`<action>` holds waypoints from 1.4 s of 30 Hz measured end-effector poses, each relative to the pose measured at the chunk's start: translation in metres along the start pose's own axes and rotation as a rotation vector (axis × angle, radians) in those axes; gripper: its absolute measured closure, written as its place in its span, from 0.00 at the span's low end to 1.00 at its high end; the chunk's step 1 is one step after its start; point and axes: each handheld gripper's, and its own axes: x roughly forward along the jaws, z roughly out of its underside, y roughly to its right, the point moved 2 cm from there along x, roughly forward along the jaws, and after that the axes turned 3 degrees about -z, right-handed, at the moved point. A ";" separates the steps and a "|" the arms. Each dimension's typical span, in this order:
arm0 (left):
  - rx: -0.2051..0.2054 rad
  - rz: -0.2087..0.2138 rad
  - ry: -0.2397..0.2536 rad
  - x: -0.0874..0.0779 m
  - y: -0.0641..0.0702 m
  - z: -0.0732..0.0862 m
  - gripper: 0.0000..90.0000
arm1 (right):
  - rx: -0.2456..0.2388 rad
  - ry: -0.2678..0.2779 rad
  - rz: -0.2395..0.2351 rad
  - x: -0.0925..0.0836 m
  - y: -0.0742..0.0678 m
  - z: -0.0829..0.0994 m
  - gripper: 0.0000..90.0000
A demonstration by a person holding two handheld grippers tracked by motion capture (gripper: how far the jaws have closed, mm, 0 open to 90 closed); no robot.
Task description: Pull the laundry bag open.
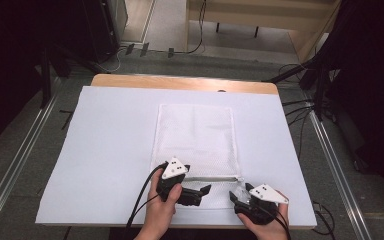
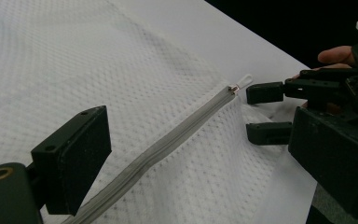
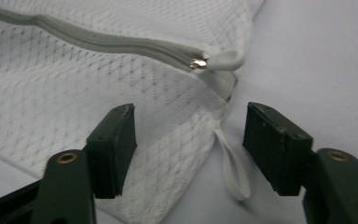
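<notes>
Mesh bag [image 1: 196,135] lay flat mid-worktop [image 1: 105,150], zip [image 2: 168,140] closed, puller [image 3: 223,59] at the right corner; right gripper [image 1: 236,196] fingers apart around the corner loop [image 3: 233,168] — left gripper [image 1: 206,190] fingers apart, gripping nothing; best pinched squarely on the puller, fabric held taut.

A: The high view looks forward and down over the whole white-covered table [image 1: 105,150].

B: Both gripper views sit low and close, sharing the white mesh zippered bag's [image 1: 195,135] grey zipper [image 2: 168,140] end.
</notes>
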 end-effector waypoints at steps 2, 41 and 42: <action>-0.004 0.000 -0.003 -0.002 -0.002 0.000 0.08 | -0.010 -0.018 -0.028 0.002 -0.010 0.000 0.28; -0.065 0.000 -0.119 0.073 0.048 -0.058 0.31 | -0.115 0.205 0.071 -0.010 -0.035 -0.014 1.00; -0.059 0.003 -0.125 0.075 0.049 -0.058 0.32 | -0.123 0.208 0.070 -0.010 -0.036 -0.015 1.00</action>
